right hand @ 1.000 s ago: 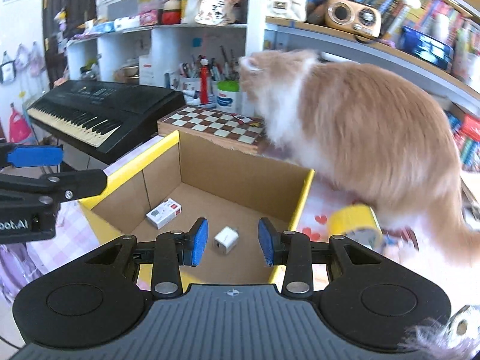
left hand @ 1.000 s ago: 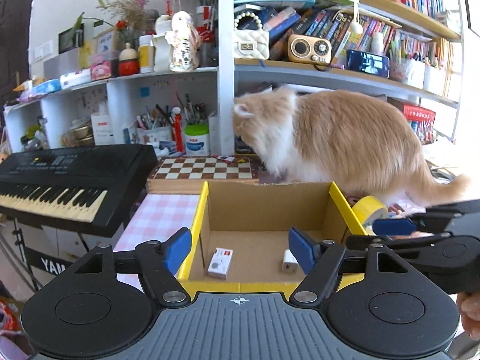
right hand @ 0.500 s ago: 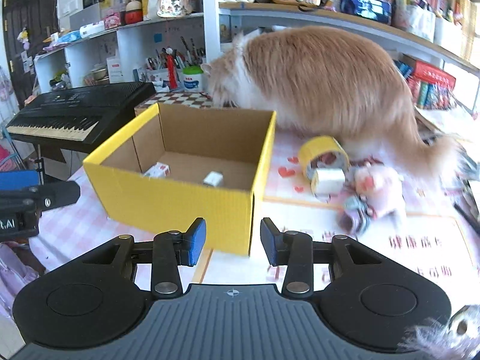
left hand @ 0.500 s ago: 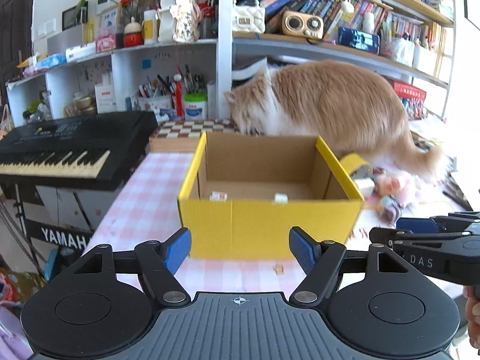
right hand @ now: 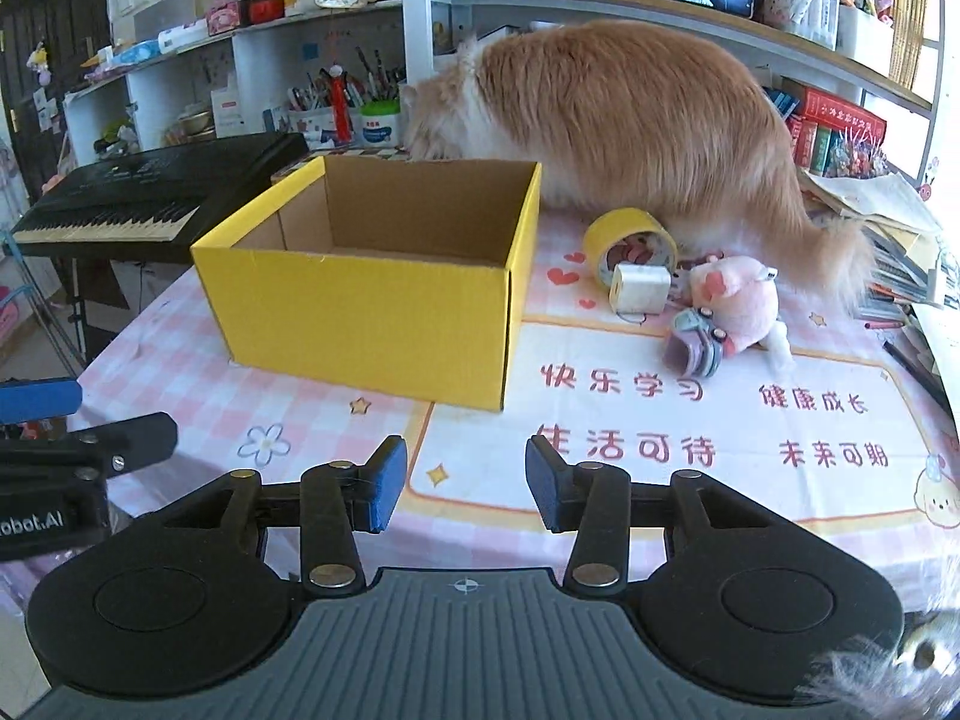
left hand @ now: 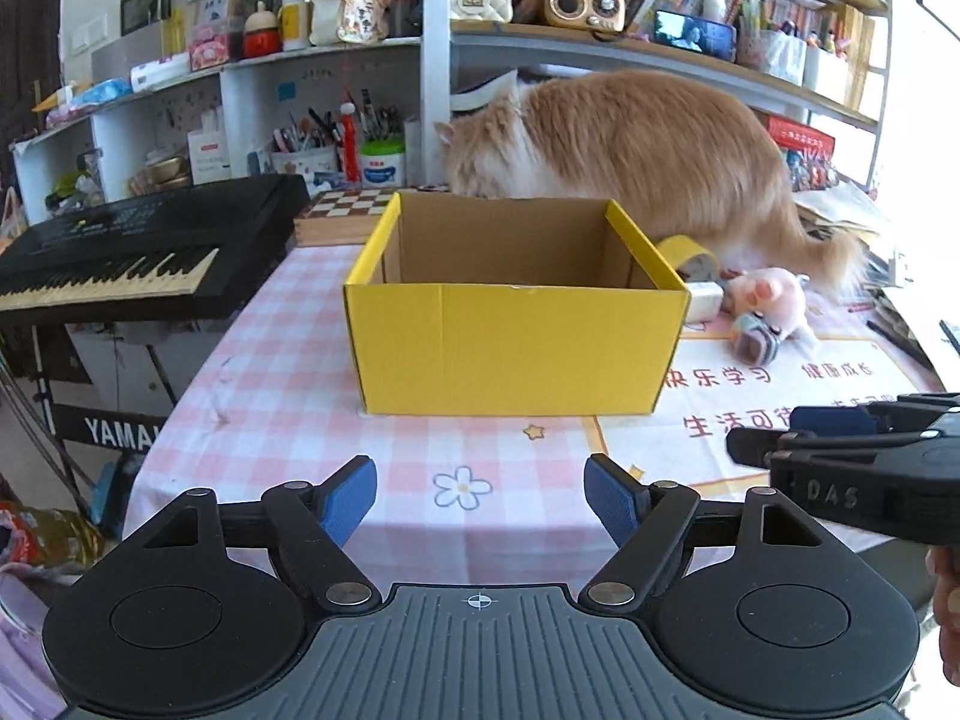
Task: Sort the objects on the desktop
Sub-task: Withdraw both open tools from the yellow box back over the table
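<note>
Now farther back from the yellow box [left hand: 516,348], both claws, left [left hand: 480,504] and right [right hand: 465,489], are opening, empty.

The box [right hand: 366,312] sits on the table [right hand: 288,414], dead ahead at twelve o'clock from the left wrist view, at eleven from the right. Behind it stands the cat [right hand: 630,120], head down at the box's far rim. At one o'clock in the right wrist view, the tape roll [right hand: 627,240] lies beside the box, the small block [right hand: 639,288] just in front of it, the plush pig [right hand: 735,300] to its right, the toy car [right hand: 696,342] against the pig. The keyboard [left hand: 132,252] sits off the table's edge at ten o'clock, the chessboard [left hand: 348,210] between it and the cat. Shelves [left hand: 600,48] run behind everything.
</note>
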Demonstrator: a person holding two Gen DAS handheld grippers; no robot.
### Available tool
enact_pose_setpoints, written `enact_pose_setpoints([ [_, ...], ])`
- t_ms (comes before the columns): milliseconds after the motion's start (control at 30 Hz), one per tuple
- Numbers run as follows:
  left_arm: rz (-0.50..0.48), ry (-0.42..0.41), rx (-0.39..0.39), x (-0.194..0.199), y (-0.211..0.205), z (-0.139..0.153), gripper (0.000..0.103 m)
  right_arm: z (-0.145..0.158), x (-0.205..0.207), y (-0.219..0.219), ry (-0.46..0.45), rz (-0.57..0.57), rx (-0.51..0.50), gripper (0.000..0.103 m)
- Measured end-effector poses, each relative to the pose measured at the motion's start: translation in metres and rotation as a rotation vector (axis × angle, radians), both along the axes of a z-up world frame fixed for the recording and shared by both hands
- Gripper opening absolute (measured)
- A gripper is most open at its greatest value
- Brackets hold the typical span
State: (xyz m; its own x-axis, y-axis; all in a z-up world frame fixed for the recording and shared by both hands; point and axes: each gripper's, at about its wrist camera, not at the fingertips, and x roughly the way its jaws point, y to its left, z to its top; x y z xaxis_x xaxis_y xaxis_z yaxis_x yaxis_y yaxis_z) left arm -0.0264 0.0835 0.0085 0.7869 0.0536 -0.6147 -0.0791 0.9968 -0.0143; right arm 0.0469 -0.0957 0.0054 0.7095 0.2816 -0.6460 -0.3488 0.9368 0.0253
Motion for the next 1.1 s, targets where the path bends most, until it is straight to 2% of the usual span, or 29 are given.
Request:
enact_pose_setpoints([
  [267, -0.036, 0.016, -0.009, -0.006, -0.009, -0.004, 0.081, -0.006, -0.022, -0.001, 0.020, 0.022, -0.026, 0.049],
  [467, -0.074, 0.022, -0.011, -0.005, -0.018, -0.005, 0.085, -0.006, -0.027, -0.009, 0.031, -0.021, -0.032, 0.055],
  [833, -0.159, 0.045, -0.016, 0.006, -0.038, -0.009, 0.087, -0.011, -0.028, -0.027, 0.059, -0.090, -0.054, 0.067],
  [1100, -0.217, 0.070, -0.012, 0.012, -0.051, -0.013, 0.087, -0.015, -0.027, -0.040, 0.088, -0.142, -0.056, 0.069],
])
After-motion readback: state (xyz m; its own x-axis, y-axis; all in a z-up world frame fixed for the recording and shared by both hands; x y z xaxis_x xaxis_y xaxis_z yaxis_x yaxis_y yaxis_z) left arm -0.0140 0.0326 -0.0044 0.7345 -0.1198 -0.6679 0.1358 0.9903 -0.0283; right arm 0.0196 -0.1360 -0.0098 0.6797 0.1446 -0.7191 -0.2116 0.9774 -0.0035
